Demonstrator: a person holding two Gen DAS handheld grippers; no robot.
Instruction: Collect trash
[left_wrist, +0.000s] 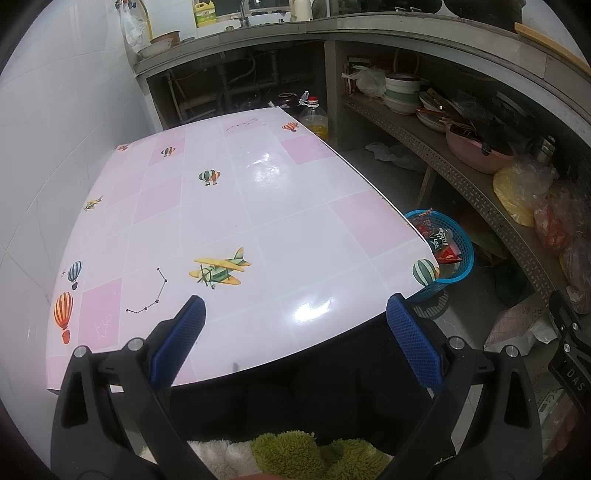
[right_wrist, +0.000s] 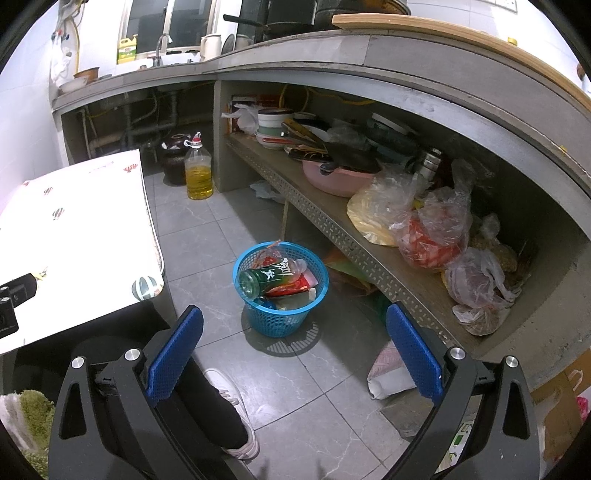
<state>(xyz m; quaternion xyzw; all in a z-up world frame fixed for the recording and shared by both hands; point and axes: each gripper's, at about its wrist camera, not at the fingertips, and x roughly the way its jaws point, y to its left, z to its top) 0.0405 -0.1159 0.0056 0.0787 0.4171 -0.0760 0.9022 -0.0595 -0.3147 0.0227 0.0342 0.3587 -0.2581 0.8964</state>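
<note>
Left wrist view: pink-and-white checked table (left_wrist: 229, 206) filling the centre, printed with balloons and a yellow aeroplane. At 3 o'clock off its edge, down on the grey tiled floor (right_wrist: 207, 229), blue mesh basket (left_wrist: 452, 258), partly hidden by the table corner. Along 1 to 3 o'clock, long perforated shelf (left_wrist: 436, 147) under the concrete counter, loaded with bowls, a pink pan (left_wrist: 476, 149) and plastic bags. Left gripper (left_wrist: 293, 341) at 6 o'clock, over the table's near edge, blue pads spread wide, holding nothing.

Right wrist view: same basket (right_wrist: 280, 291) dead centre, standing on the floor between table and shelf, stuffed with trash: green bottle (right_wrist: 266, 278) lying tilted across the top, red wrappers (right_wrist: 295, 286) beside it. At 11 o'clock, oil jug (right_wrist: 198, 173) upright on the floor. Right gripper (right_wrist: 295, 349) at 6 o'clock, short of the basket, tongs wide apart, empty.
</note>
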